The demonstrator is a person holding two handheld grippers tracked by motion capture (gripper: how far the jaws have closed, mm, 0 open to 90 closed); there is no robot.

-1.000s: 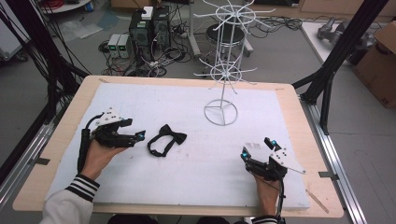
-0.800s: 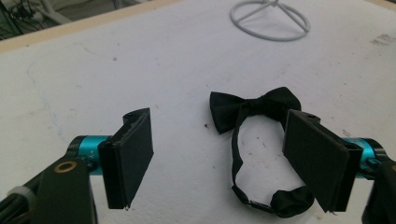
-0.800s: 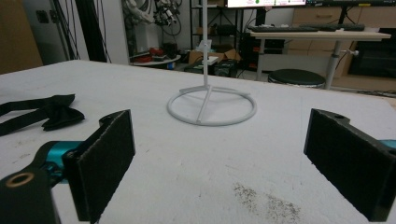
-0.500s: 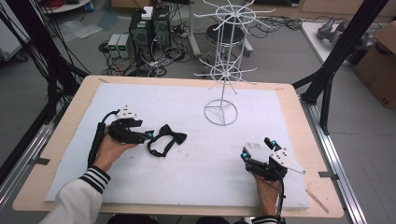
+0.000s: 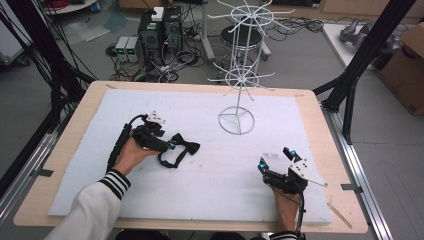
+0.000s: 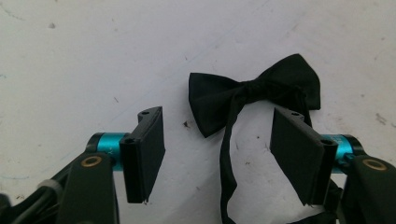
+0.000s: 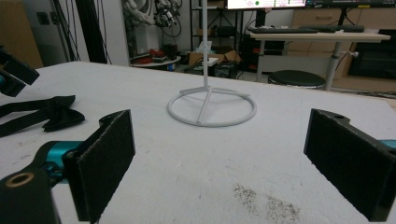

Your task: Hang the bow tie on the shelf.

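Our left claw (image 6: 217, 154), jaws spread and just closing, straddles the black fabric bow tie's (image 5: 182, 148) strap left of centre on the white surface (image 5: 210, 195). Our right claw (image 5: 277, 161) gapes near the right edge; the white wire stand (image 5: 236, 120) rises beyond open room.

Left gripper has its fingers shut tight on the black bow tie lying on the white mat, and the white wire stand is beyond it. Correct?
Not quite: the left gripper is not shut on the bow tie. The left gripper view shows its fingers apart, nothing pinched, though they have just been closing. The tie does lie on the white mat, the wire stand beyond.
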